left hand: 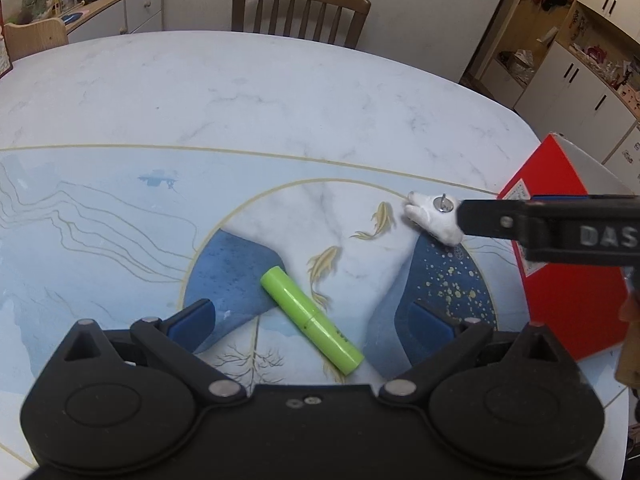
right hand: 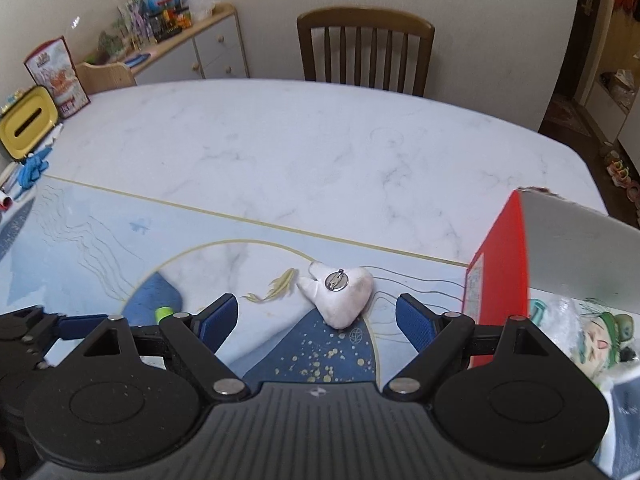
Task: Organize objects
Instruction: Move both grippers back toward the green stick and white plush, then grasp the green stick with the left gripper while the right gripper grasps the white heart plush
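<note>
Badge (right hand: 340, 294), white and plush, lies pin-up on the mat near the table's right edge, beside the red box (right hand: 496, 280). Right gripper (right hand: 316, 322) hangs spread before it, empty; left gripper (left hand: 312, 320) straddles the green tube (left hand: 312, 314), unclenched. Next, probably: advance, close, lift into box.

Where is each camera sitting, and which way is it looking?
Left wrist: sits on the left gripper, looking forward and down over the green tube; its own open blue fingers show, and the right gripper's black arm reaches in.
Right wrist: sits on the right gripper, looking at the white plush pin; its own open fingers show, with the left gripper at the left edge.
Shared: plush pin, green tube, red box, table, wooden chair.
</note>
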`<control>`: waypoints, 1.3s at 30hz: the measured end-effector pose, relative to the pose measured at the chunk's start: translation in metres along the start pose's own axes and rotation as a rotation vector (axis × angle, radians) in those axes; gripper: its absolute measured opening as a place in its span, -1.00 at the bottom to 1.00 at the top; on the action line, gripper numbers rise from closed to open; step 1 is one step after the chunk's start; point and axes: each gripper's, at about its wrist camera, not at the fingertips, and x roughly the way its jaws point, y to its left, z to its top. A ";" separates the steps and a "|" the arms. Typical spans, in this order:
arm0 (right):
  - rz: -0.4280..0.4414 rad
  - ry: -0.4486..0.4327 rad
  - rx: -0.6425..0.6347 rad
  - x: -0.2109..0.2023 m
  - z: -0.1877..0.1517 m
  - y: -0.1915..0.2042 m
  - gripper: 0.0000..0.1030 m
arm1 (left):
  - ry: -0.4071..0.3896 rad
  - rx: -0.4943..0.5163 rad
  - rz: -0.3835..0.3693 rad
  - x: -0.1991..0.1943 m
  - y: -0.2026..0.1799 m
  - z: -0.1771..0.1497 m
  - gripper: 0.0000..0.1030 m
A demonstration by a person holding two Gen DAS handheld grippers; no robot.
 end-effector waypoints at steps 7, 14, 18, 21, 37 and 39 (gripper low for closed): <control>0.000 0.041 0.008 0.031 0.002 -0.007 0.68 | -0.004 -0.006 0.031 0.010 -0.005 -0.002 0.82; -0.007 0.064 0.000 0.052 0.004 -0.008 0.67 | 0.003 0.007 0.040 0.017 -0.010 -0.004 0.51; -0.025 0.068 -0.001 0.062 0.004 -0.007 0.66 | 0.006 0.012 0.039 0.020 -0.011 -0.007 0.39; -0.036 0.073 0.003 0.068 0.003 -0.009 0.59 | 0.000 0.018 0.038 0.020 -0.012 -0.006 0.27; -0.040 0.073 0.008 0.066 -0.001 -0.006 0.07 | 0.002 0.001 0.013 0.020 -0.010 -0.003 -0.63; -0.031 0.063 0.012 0.059 -0.001 -0.006 0.07 | 0.006 -0.008 0.001 0.020 -0.009 -0.003 -0.68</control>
